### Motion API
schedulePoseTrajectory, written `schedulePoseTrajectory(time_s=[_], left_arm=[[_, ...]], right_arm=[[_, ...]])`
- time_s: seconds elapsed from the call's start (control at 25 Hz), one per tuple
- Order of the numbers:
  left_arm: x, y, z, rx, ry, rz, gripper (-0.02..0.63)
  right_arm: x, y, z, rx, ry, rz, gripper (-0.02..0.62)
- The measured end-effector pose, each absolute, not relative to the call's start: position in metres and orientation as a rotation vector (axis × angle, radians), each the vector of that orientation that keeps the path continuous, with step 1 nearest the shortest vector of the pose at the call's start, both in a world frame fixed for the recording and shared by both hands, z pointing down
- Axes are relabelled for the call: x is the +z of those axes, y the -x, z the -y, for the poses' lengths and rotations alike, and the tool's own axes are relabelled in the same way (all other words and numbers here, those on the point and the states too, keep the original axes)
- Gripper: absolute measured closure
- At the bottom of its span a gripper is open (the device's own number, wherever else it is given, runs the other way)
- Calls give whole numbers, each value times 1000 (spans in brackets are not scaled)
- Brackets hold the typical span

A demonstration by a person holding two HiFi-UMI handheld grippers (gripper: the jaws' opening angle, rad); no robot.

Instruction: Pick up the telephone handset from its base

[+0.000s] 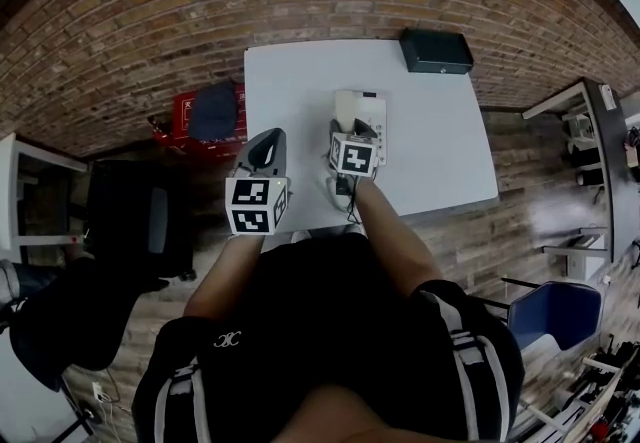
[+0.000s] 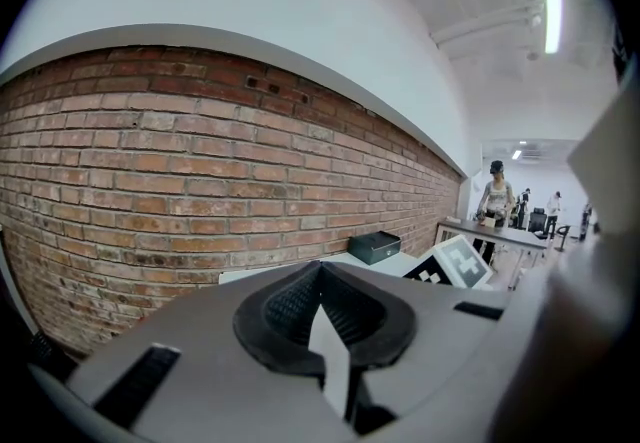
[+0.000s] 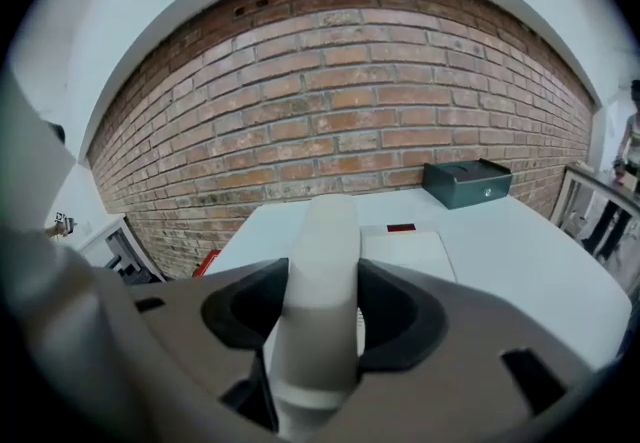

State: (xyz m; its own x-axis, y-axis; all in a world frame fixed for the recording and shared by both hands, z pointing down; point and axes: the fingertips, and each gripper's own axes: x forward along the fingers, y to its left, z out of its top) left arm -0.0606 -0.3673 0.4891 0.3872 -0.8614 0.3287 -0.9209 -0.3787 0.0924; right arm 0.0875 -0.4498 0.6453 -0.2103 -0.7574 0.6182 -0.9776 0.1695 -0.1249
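Note:
The cream telephone handset (image 3: 322,271) is clamped lengthwise between the jaws of my right gripper (image 3: 322,306), which is shut on it. Its far end points over the near left part of the cream telephone base (image 3: 410,253). In the head view the base (image 1: 366,111) lies mid-table, and the right gripper (image 1: 350,131) covers its near end and hides the handset. My left gripper (image 1: 266,145) hovers at the table's left edge, away from the phone. Its jaws are together with nothing between them (image 2: 325,316).
A dark metal box (image 1: 436,50) sits at the far right corner of the white table (image 1: 440,151), close to the brick wall. A red crate (image 1: 186,117) and a black chair (image 1: 135,216) stand on the floor at the left. People stand at a far desk (image 2: 497,201).

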Motion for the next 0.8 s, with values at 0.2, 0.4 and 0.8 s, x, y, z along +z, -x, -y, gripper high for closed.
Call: schedulePoseTrajectory(time_s=[0.2,0.4,0.8], left_arm=[[486,55,368,314,-2416,1558,604],[477,51,372,272,-2441,1570,604],[461,33,375,203,-2499,1534,604]], right_arm=[[611,-87,443,670,-1674,2158,394],[545,-91,431,511,-1759,2306,394],[440,-100,397,209,-1866,2522,394]])
